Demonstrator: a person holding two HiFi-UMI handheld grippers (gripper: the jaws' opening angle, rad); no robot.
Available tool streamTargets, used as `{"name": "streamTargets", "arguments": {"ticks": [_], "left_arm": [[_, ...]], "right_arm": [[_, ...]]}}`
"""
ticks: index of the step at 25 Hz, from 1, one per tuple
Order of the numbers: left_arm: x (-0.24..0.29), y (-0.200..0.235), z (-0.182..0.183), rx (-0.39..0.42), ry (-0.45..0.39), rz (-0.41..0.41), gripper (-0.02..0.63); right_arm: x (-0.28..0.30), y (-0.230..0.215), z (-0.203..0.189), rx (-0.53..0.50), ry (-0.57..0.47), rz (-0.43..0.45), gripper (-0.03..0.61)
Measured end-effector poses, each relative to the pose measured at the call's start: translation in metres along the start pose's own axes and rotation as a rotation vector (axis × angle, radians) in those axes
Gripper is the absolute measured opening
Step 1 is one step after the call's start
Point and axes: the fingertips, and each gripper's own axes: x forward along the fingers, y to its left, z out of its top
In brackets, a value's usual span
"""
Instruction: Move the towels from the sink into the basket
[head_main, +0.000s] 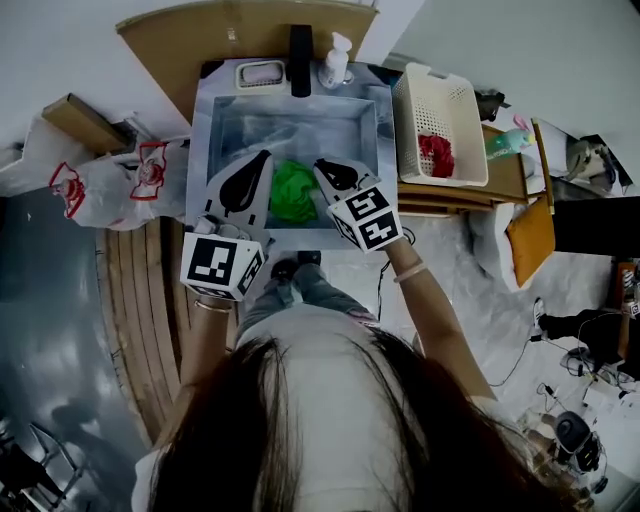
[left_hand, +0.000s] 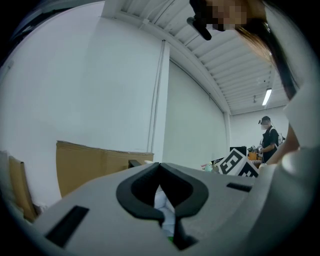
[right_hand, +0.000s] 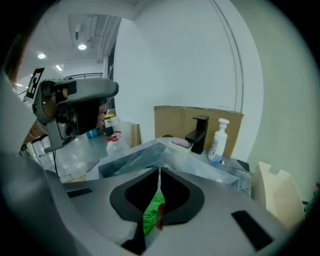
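Note:
A crumpled green towel lies in the steel sink, near its front wall. My left gripper hovers at the towel's left edge and my right gripper at its right edge, both pointing into the basin. In the left gripper view the left gripper has its tips together, with nothing visibly pinched. The right gripper is also shut, and the green towel shows below through the gap behind its tips. A white slotted basket to the right of the sink holds a red towel.
A black faucet, a soap bottle and a soap dish line the sink's back edge. White plastic bags lie to the left. Stacked boards carry the basket. A person stands far off in the left gripper view.

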Motion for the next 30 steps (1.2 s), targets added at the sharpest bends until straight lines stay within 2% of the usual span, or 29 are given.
{"name": "streamTargets", "arguments": {"ticks": [15,25,30], "left_arm": [[-0.001,0.021,-0.017,-0.033,0.029,0.092,0.006],[-0.005,0.032,-0.024,-0.030,0.040,0.136,0.006],[-0.008,0.036,-0.028,-0.039,0.047,0.160,0.006]], "right_arm": [[0.052,0.016,-0.038,-0.121,0.142,0.160,0.034],[0.077,0.024,-0.064,-0.175,0.227,0.243,0.078],[0.090,0.028,-0.081,-0.204,0.276,0.278,0.138]]}}
